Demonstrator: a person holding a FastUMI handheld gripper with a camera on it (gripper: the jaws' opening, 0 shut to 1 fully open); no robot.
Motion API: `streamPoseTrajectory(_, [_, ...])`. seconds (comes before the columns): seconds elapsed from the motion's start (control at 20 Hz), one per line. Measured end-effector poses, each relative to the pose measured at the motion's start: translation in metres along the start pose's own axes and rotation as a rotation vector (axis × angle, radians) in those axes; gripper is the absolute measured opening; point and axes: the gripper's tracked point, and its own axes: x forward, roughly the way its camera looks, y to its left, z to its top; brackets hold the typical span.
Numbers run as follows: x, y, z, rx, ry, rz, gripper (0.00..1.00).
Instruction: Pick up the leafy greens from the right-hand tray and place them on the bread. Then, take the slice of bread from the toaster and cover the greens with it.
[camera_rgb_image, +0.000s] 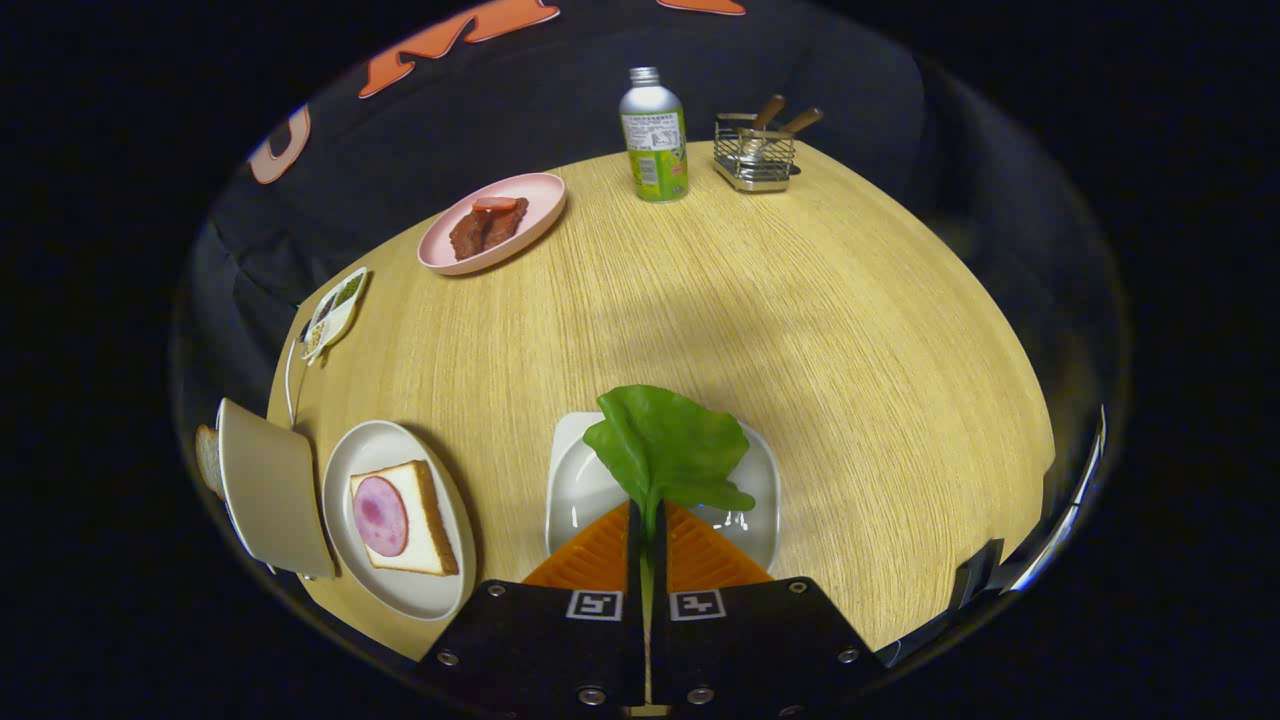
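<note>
— One leaf of leafy greens (668, 448) stands pinched by its stem in the gripper (647, 540), whose two fingers are closed nearly together on it, over the white tray (570, 490) near the table's front edge.

— What might spoil it?

— Only the thin stem is caught, so the broad blade could swing or slip out on the way across, probably if the carry is jerky. It could also land off the bread (408, 518), which already bears a pink slice (381, 515) on the white plate (400, 590) toward the front left corner.

— And room?

— Bare wood lies between tray and plate. The toaster (272, 488), at the left edge just beside the plate, crowds that side. The pink plate (495, 222), can (653, 135) and wire basket (755, 155) sit well apart along the far edge.
</note>
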Motion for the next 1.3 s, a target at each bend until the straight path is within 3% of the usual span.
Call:
streamPoseTrajectory(0.4, [-0.042, 0.087, 0.003, -0.119, -0.001, 0.181, 0.03])
streamPoseTrajectory(0.75, [-0.03, 0.16, -0.015, -0.266, 0.044, 0.296, 0.03])
streamPoseTrajectory(1.3, [0.008, 0.21, -0.035, -0.339, 0.107, 0.353, 0.06])
